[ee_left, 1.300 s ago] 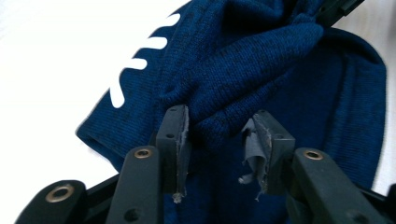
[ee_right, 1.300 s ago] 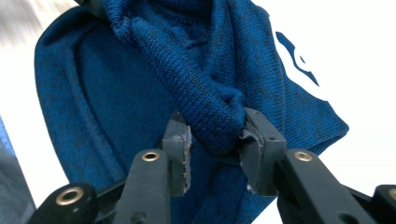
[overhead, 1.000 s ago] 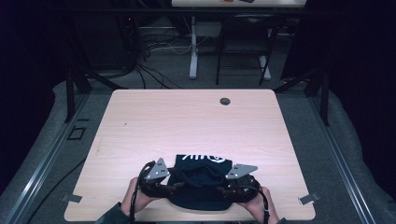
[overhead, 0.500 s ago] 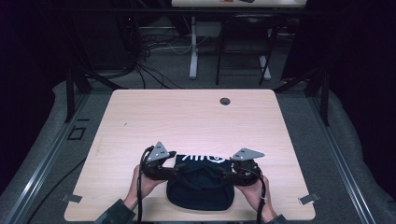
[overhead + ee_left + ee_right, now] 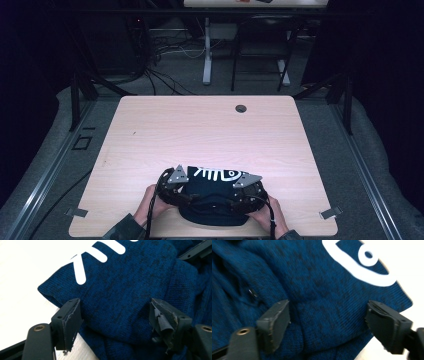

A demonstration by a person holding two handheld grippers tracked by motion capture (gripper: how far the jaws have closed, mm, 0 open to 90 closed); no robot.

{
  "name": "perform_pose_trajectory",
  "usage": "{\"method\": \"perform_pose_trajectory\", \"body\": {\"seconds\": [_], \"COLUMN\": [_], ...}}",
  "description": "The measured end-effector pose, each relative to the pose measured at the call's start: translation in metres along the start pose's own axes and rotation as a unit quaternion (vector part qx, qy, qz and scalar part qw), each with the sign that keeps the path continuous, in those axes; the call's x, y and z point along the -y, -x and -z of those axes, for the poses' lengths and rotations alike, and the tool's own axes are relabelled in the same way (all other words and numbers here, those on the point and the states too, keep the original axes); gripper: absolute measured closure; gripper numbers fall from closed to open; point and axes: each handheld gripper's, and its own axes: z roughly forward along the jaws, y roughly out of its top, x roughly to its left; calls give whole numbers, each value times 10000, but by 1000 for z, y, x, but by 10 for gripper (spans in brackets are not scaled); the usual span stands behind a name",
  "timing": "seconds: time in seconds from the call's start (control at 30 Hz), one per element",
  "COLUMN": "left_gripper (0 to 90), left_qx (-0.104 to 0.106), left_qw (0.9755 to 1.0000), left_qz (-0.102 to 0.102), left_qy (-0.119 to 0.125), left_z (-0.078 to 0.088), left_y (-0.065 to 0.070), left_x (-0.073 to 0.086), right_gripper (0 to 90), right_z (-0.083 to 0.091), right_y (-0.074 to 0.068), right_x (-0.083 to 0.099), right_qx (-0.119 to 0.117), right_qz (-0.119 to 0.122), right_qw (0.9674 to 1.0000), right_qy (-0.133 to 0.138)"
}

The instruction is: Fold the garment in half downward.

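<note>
From above my side the high view looks forward and down over the worktop (image 5: 210,130), while my two tool cameras sit close over the same dark blue garment (image 5: 130,290).

Bright table, dark room around it

Light from above washes the pale table (image 5: 210,130); its surroundings sink into near-black. In both gripper views the tabletop glares white, and the right gripper view is slightly blurred.

My dark blue knit garment (image 5: 212,192) lies folded in a bundle at the near edge of the table, flat on the wood. A white fish-skeleton print faces up on its far side. The fabric is mottled blue-black, layered in soft folds.
</note>
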Motion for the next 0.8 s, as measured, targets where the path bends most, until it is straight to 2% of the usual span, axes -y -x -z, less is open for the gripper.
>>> {"method": "perform_pose_trajectory", "body": {"seconds": [0.13,0.27,0.4,0.53,0.8], "left_gripper": [228,194,173,161,143], "left_qx": [17,-129,-184,-203,-272], "left_qw": [9998,9994,9995,9994,9993], "left_qz": [-99,-223,-163,41,58], "left_qy": [-149,-225,-203,-271,-247], "left_z": [-4,-6,-8,-10,-13], "left_y": [2,7,7,4,1], "left_x": [3,5,6,7,6], "right_gripper": [145,95,44,33,26], "right_z": [-3,-7,-12,-14,-15], "right_y": [4,9,12,14,15], "right_x": [2,5,3,1,-1], "right_qx": [-166,-248,-287,-251,-174], "right_qz": [-52,11,-22,4,-14], "right_qw": [9998,9997,9996,9996,9997], "right_qy": [-25,25,-19,-107,-168]}}
